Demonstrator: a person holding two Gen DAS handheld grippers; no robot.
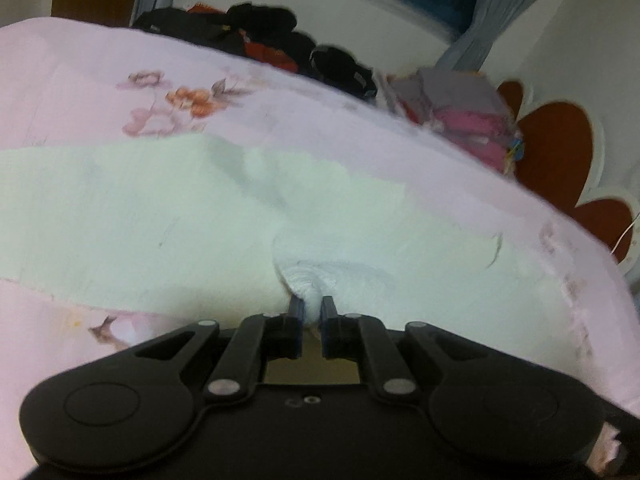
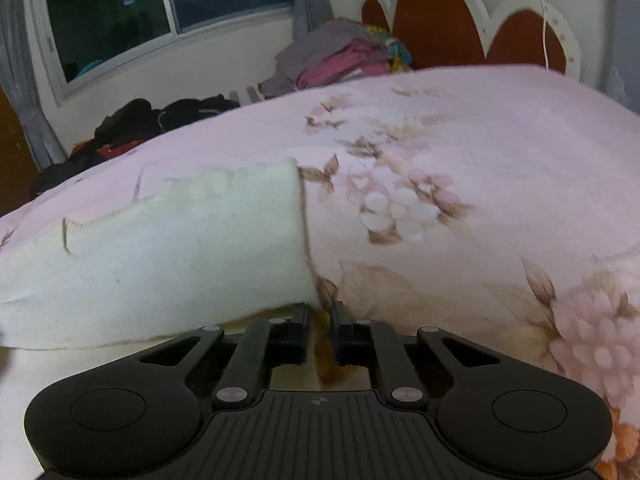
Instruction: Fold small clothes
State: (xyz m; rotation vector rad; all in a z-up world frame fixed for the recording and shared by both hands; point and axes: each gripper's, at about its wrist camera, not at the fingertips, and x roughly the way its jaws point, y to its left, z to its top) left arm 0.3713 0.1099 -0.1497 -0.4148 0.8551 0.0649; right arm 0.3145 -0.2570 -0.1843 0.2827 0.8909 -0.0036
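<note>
A pale, cream-white small garment (image 1: 140,220) lies spread on the pink floral bedsheet (image 1: 80,92). My left gripper (image 1: 311,300) is shut on a bunched, twisted fold of this garment at its near edge, and the cloth puckers toward the pads. In the right wrist view the same garment (image 2: 180,260) stretches off to the left, with a straight edge on its right side. My right gripper (image 2: 320,306) sits at its near right corner with the jaws nearly together. A thin yellowish bit of fabric is pinched between them. The left wrist view is blurred.
A heap of dark clothes (image 1: 260,36) lies along the bed's far edge. A stack of pink and grey clothes (image 2: 340,60) sits by the red and white headboard (image 2: 440,28). Bare floral sheet (image 2: 480,140) extends right of the garment. A window (image 2: 160,0) is behind.
</note>
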